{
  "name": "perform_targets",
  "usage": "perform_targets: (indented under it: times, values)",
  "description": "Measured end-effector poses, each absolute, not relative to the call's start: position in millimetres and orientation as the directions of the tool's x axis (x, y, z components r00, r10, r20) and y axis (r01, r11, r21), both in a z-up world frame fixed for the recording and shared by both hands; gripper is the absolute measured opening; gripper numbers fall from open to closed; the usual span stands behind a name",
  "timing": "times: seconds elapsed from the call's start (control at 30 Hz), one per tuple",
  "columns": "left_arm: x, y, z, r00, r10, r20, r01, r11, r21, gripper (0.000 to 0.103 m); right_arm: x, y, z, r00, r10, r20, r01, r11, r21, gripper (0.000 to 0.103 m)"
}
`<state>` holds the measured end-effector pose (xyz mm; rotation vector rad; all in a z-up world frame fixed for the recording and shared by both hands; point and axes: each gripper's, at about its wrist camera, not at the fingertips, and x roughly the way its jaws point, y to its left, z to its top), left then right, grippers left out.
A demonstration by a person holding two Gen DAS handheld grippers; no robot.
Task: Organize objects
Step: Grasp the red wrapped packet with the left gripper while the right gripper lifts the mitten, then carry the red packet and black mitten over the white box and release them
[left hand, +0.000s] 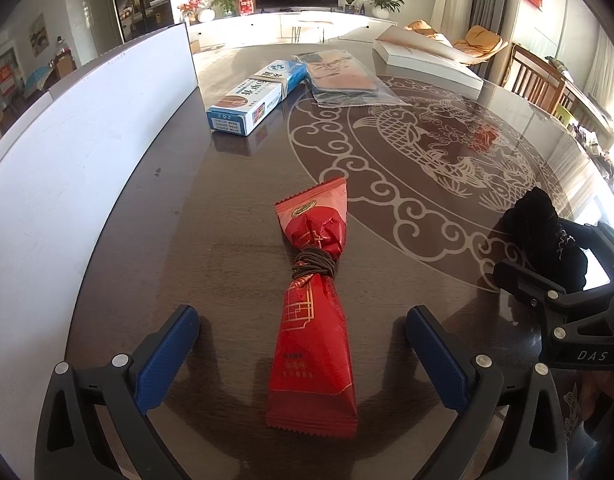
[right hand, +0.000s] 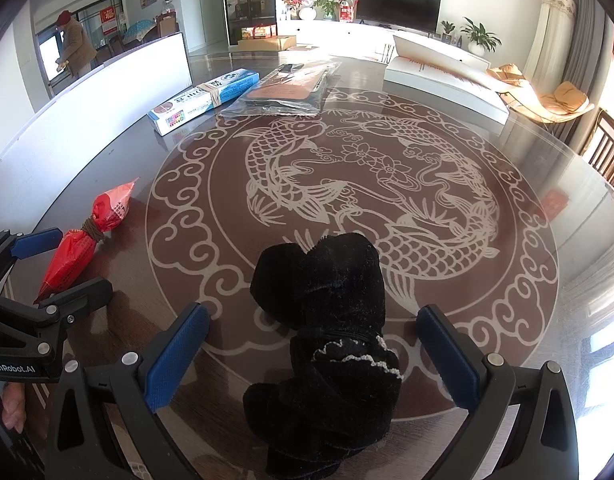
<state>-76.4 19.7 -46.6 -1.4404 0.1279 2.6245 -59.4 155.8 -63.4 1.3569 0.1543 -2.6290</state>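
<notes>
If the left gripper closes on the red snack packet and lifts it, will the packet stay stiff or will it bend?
The red snack packet would probably bend at its waist, where a brown elastic band is wound tight and pinches it in two. Its glossy film looks slippery, so the left gripper, open around it, may slide. It seems light and could crumple.

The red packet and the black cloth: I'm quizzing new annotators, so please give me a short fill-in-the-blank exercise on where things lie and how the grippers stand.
1. The red packet is tied round its middle with a brown ____.
2. The black cloth lies between the fingers of the ____ gripper.
3. The left gripper stands ____, its pads clear of the packet.
4. The blue and white box lies beside a clear plastic ____.

Missing words: cord; right; open; bag
</notes>
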Motion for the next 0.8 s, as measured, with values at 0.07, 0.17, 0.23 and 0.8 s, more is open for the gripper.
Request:
perform_targets:
  times: [0.07, 0.17, 0.23, 0.8]
  values:
    - [-78, 18, -46, -0.527, 0.102, -0.844, -0.198, -0.98, 0.005, 0.103, -59, 156, -63, -0.567, -0.112, -0.816, 0.205, -0.979, -0.008, 0.103]
    - [-78, 13, -45, -0.543, 0.088, -0.835, -0.178, -0.984, 0.012, 0.093, -60, 157, -63, -0.559, -0.117, -0.821, 0.213, -0.977, -0.006, 0.103]
    - [-75, 10, -38, -0.577, 0.094, -0.811, -0.179, -0.984, 0.014, 0.034, -65, 158, -61, -0.491, -0.13, -0.862, 0.263, -0.965, -0.005, 0.103]
    - [-43, -115, 98, -0.79, 0.122, -0.602, 0.003, -0.979, -0.202, 0.018, -66, 67, 71, -0.582, -0.369, -0.724, 0.408, -0.903, 0.133, 0.034]
